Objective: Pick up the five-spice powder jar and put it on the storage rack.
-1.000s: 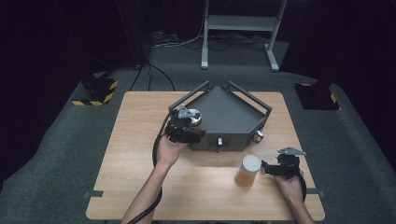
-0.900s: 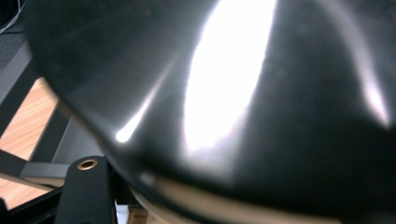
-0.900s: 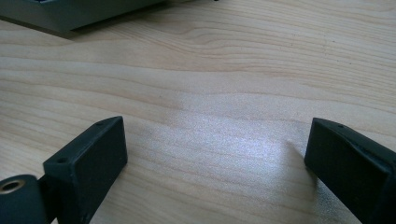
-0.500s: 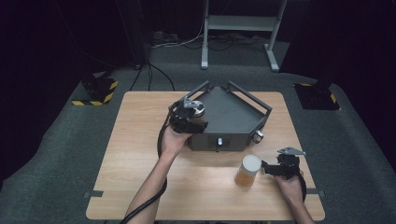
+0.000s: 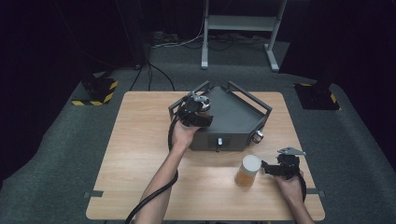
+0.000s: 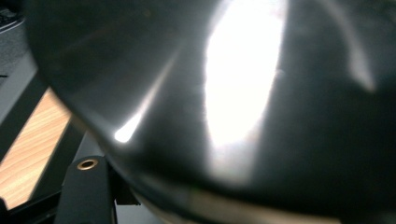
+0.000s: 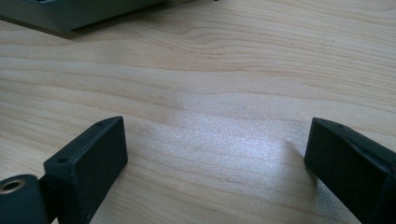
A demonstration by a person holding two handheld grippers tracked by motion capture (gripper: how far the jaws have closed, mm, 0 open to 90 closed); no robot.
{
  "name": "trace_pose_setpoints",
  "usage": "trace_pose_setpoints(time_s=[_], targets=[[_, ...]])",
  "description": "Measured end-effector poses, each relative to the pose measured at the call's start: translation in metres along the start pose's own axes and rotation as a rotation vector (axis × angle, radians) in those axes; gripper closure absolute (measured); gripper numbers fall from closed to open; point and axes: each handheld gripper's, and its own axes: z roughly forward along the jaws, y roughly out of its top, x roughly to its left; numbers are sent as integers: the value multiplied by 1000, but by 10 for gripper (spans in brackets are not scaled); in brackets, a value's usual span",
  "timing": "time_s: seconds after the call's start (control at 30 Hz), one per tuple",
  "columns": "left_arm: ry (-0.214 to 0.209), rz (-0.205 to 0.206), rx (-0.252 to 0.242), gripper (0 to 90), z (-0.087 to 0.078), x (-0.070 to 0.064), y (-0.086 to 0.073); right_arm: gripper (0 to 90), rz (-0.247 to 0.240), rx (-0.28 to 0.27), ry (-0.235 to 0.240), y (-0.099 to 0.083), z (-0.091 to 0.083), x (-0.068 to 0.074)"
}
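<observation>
A dark grey box [image 5: 236, 119] with bar handles stands at the middle of the wooden table [image 5: 140, 154]. My left gripper [image 5: 197, 112] is held over its front left corner. In the left gripper view a glossy dark surface [image 6: 261, 102] sits right against the camera, blurred, with one black jaw at the bottom left. A jar [image 5: 247, 171] with a white lid and amber contents stands in front of the box. My right gripper [image 5: 271, 169] rests just right of the jar. It [image 7: 215, 154] is open wide over bare wood.
The box's lower edge [image 7: 70, 14] shows at the top left of the right gripper view. Beyond the table lie grey carpet, cables [image 5: 154, 74] and a white metal stand [image 5: 238, 32]. Two yellow-and-black striped feet [image 5: 95, 91] flank the table.
My left gripper has moved forward and to the right, onto the box's front left corner. The right gripper and the jar have stayed put.
</observation>
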Motion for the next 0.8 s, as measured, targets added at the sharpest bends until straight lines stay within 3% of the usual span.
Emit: trace_pose_setpoints(time_s=[0.33, 0.8], targets=[[16, -9, 9, 312, 10, 1, -5, 58, 2, 0, -1, 0, 0, 0], [19, -9, -3, 311, 11, 1, -10, 58, 1, 0, -1, 0, 0, 0]])
